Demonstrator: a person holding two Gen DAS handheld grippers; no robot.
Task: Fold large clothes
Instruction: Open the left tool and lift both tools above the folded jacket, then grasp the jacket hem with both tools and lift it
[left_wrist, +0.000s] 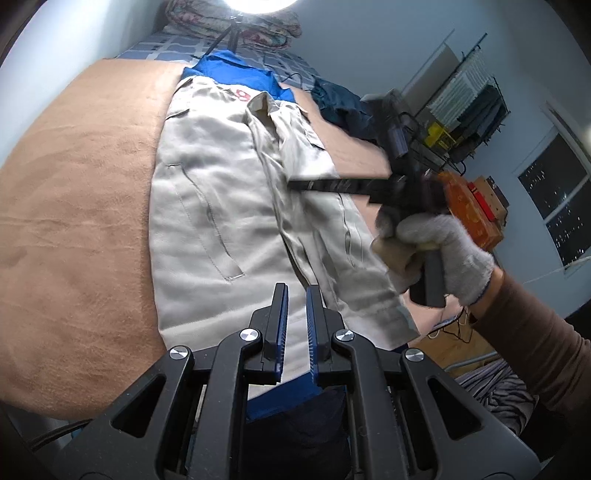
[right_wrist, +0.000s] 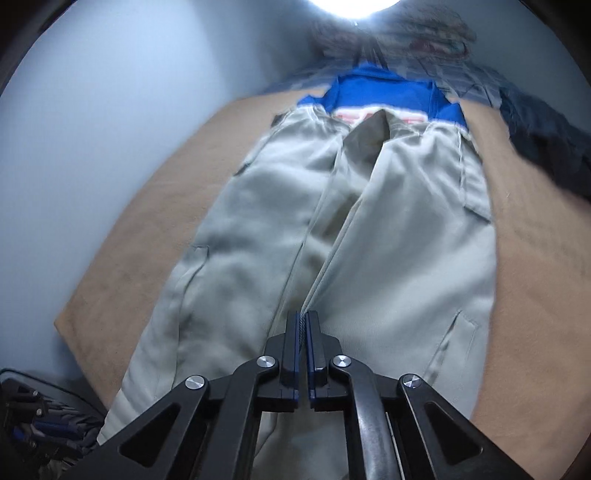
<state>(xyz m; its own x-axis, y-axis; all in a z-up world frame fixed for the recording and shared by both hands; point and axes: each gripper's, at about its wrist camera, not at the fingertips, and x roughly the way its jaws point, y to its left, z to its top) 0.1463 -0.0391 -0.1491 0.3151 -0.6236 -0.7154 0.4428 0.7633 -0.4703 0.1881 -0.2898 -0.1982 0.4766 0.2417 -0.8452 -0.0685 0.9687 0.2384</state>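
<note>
Beige jacket (left_wrist: 221, 206) spread flat on bed (left_wrist: 74, 221) for folding; left claw (left_wrist: 296, 295) slightly parted, holding nothing, hovering over hem. Right claw (right_wrist: 304, 321) pinched on ribbed front edge, likely to draw the panel across.

You are looking at one beige jacket (left_wrist: 221, 206), one tan blanket (left_wrist: 81, 206), two grippers, one gloved hand (left_wrist: 439, 254), one dark garment (left_wrist: 340, 107) far right.
</note>
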